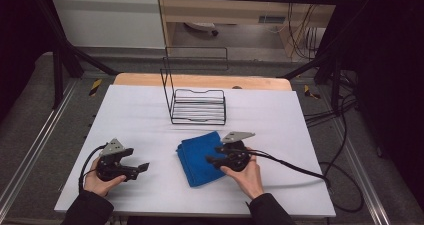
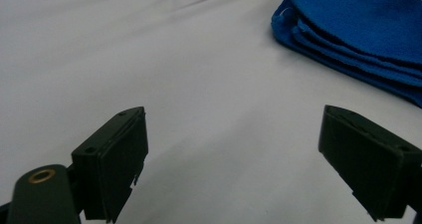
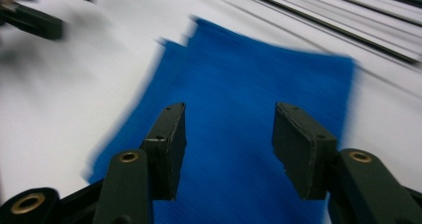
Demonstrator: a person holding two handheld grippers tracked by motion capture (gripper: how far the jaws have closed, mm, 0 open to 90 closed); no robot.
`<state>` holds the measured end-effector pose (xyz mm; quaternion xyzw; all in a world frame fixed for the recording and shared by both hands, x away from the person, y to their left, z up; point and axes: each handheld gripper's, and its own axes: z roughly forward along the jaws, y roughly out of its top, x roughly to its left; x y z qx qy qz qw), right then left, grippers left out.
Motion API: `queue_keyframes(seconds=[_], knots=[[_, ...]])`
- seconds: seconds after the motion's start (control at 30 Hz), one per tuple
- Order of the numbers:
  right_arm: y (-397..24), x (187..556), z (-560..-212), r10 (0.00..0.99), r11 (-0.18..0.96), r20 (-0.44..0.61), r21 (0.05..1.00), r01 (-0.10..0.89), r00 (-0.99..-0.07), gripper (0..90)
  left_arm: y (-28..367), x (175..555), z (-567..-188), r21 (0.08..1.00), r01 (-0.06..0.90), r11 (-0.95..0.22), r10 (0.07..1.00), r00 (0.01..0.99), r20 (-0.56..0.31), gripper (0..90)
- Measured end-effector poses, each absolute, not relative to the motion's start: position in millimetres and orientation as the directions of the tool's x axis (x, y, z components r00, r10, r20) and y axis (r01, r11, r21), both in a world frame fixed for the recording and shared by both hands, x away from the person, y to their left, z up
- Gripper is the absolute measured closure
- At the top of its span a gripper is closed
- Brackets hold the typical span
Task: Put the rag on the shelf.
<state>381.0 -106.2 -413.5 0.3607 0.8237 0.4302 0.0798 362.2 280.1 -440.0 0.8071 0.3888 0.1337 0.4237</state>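
A blue folded cloth (image 1: 196, 161) lies on the white table cover (image 1: 280, 125) near the front middle. My right gripper (image 1: 214, 155) hovers over the cloth's right part, pointing left. In the right gripper view its jaws (image 3: 229, 144) stand apart above the blurred blue cloth (image 3: 249, 79), with nothing between them. My left gripper (image 1: 139, 160) rests at the front left, pointing right toward the cloth. In the left gripper view its jaws (image 2: 234, 149) are wide apart over bare table, with the stacked folds of the cloth (image 2: 358, 30) ahead at the upper right.
A black wire rack (image 1: 197, 107) stands behind the cloth at the table's middle, its bars (image 3: 348, 20) crossing the top of the right gripper view. A cable (image 1: 300, 171) trails right from my right gripper. Black frame posts flank the table.
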Motion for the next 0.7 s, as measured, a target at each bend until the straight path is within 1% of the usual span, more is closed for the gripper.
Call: queue_keyframes(seconds=[0.03,0.07,0.1,0.13,0.23,0.3,0.37,0.4,0.5,0.53,0.57,0.6,0.63,0.67,0.7], knots=[[-124,381,-418,0.693,0.377,0.162,0.750,0.544,-0.703,49.7,280,362,-440,0.787,0.514,-0.341,0.740,0.663,-0.113,12.0],[-131,380,-422,0.704,0.385,0.153,0.739,0.553,-0.694,50.2,280,362,-440,0.787,0.513,-0.343,0.739,0.665,-0.112,12.0],[-131,380,-422,0.704,0.385,0.153,0.739,0.553,-0.694,50.2,279,362,-440,0.786,0.514,-0.344,0.738,0.665,-0.111,12.0],[-142,377,-431,0.715,0.392,0.156,0.718,0.575,-0.682,52.1,279,362,-440,0.785,0.514,-0.346,0.738,0.666,-0.111,12.0],[-150,375,-440,0.722,0.395,0.160,0.704,0.591,-0.673,54.8,278,363,-441,0.783,0.516,-0.347,0.738,0.665,-0.111,12.0],[-153,375,-445,0.726,0.388,0.176,0.694,0.607,-0.665,57.2,278,362,-440,0.784,0.514,-0.348,0.738,0.666,-0.110,12.0],[-153,375,-447,0.720,0.391,0.181,0.691,0.608,-0.670,62.6,278,362,-440,0.786,0.512,-0.346,0.737,0.667,-0.110,12.0],[-153,375,-447,0.720,0.391,0.181,0.691,0.608,-0.670,62.6,278,362,-440,0.786,0.512,-0.346,0.736,0.667,-0.111,12.0],[-151,373,-449,0.728,0.380,0.202,0.677,0.630,-0.656,67.4,279,362,-440,0.785,0.515,-0.346,0.737,0.667,-0.112,12.0],[-151,371,-449,0.734,0.369,0.210,0.676,0.638,-0.646,70.7,279,362,-440,0.786,0.514,-0.344,0.737,0.666,-0.114,12.0],[-151,371,-449,0.734,0.369,0.210,0.676,0.638,-0.646,70.7,279,362,-440,0.786,0.513,-0.344,0.737,0.666,-0.113,12.0],[-151,370,-449,0.738,0.361,0.219,0.671,0.648,-0.638,73.0,278,362,-440,0.786,0.513,-0.344,0.737,0.666,-0.112,12.0],[-151,368,-447,0.744,0.351,0.232,0.662,0.662,-0.626,78.0,278,362,-440,0.786,0.514,-0.344,0.737,0.666,-0.113,12.0],[-151,368,-447,0.744,0.351,0.232,0.662,0.662,-0.626,78.0,278,362,-440,0.785,0.514,-0.345,0.737,0.667,-0.112,12.0],[-151,367,-447,0.747,0.345,0.236,0.661,0.666,-0.622,80.1,278,362,-440,0.784,0.514,-0.347,0.736,0.668,-0.111,12.0]])
